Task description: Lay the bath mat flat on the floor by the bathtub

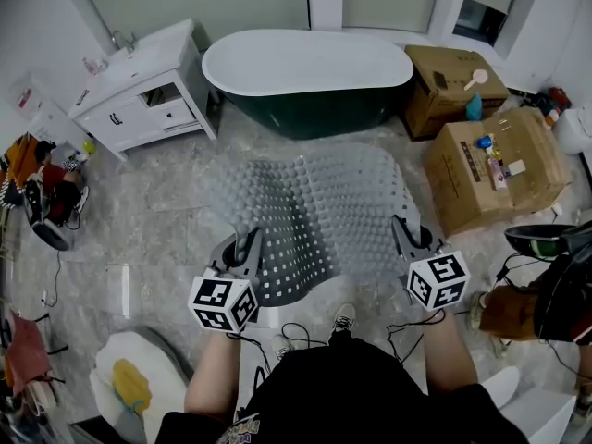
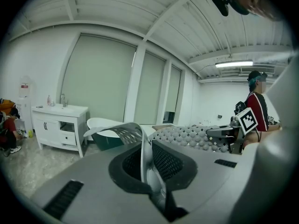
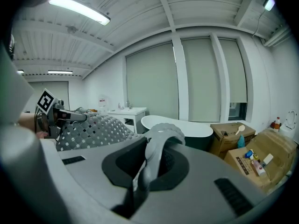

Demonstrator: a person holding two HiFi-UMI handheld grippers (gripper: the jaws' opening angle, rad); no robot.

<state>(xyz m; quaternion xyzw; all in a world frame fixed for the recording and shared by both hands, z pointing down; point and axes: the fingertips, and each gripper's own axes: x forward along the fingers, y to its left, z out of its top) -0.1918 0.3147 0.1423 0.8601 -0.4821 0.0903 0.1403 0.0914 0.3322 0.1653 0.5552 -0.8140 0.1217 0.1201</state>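
Two near corners of the bath mat (image 1: 319,206) are pinched, one by the left tongs (image 1: 248,246) and one by the right tongs (image 1: 404,232). Each pair is closed tight on the thin rubbery edge, which stands folded between the jaws in both gripper views. Holding the corners well apart keeps the sheet spread to its full width, so it hangs as a broad humped span on the person's side of the bathtub (image 1: 305,72), raised over the marbled floor (image 1: 157,220) rather than lying on it. Its far edge reaches toward the tub's dark base, though I cannot tell whether it touches down there. This grip looks meant to bring the mat down square to the tub. Cardboard boxes (image 1: 495,169) stand right of the tub and a white cabinet (image 1: 143,91) left of it. Labels on the boxes are too small to read; the only clear print is the square black-and-white pattern on each marker cube (image 1: 222,303).
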